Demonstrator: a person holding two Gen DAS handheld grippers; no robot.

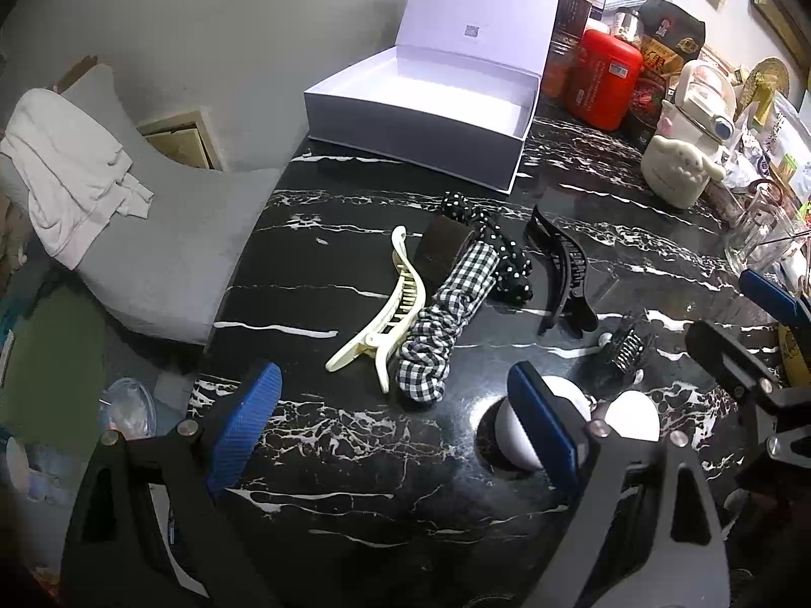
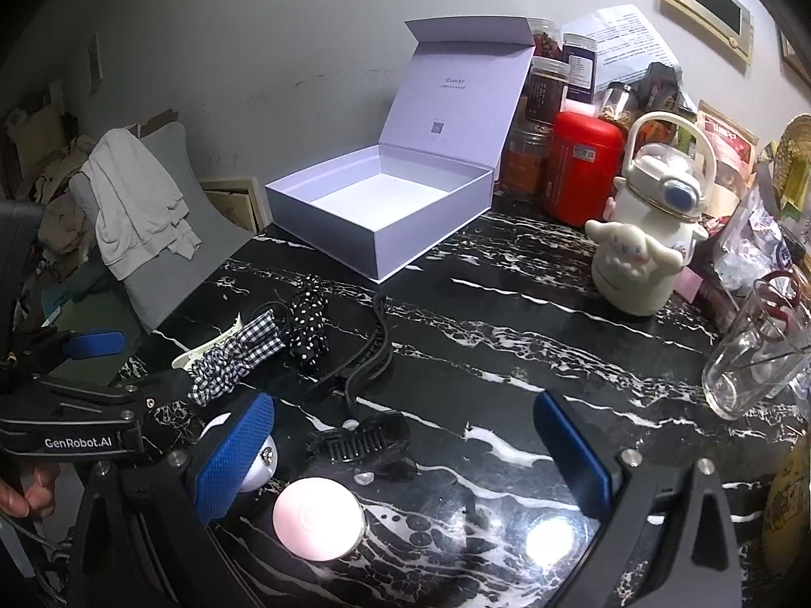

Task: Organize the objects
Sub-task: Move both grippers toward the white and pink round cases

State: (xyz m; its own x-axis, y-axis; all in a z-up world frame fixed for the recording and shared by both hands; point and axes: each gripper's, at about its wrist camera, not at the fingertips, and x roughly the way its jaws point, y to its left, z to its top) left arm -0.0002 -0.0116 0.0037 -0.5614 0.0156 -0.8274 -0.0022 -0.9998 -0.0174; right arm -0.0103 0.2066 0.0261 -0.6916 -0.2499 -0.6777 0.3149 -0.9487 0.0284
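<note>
my left gripper (image 1: 400,430) is spread wide with nothing between its blue pads (image 1: 243,425), hanging over bare black marble table (image 1: 355,481). my right gripper (image 2: 405,456) is spread just as wide and grasps nothing either.

right behind the left gripper's right-hand finger sits a white round compact (image 1: 517,435), and a second white disc (image 1: 633,413) lies just beyond it. between the right gripper's fingers, close to its left pad, rests a pink round compact (image 2: 317,514); a little further forward lies a small black comb clip (image 2: 355,443).

ahead of the left fingers the hair things bunch together: a cream claw clip (image 1: 385,314) lying on its side, touching a black-and-white gingham scrunchie (image 1: 441,324), which overlaps a dark brown box (image 1: 441,251) and a black polka-dot scrunchie (image 1: 496,248). to the right of that cluster is a long black claw clip (image 1: 562,273), a bit apart from the rest.

farther out from both sets of fingers, well apart from the clips, the white gift box (image 2: 385,207) stands with its lid up and its inside empty. to the right of it are a red canister (image 2: 583,167), a cream cartoon-dog bottle (image 2: 643,248) and a clear glass mug (image 2: 755,359). off the table's left edge is a grey chair (image 1: 167,233) with a white cloth (image 1: 71,172) draped on it.
</note>
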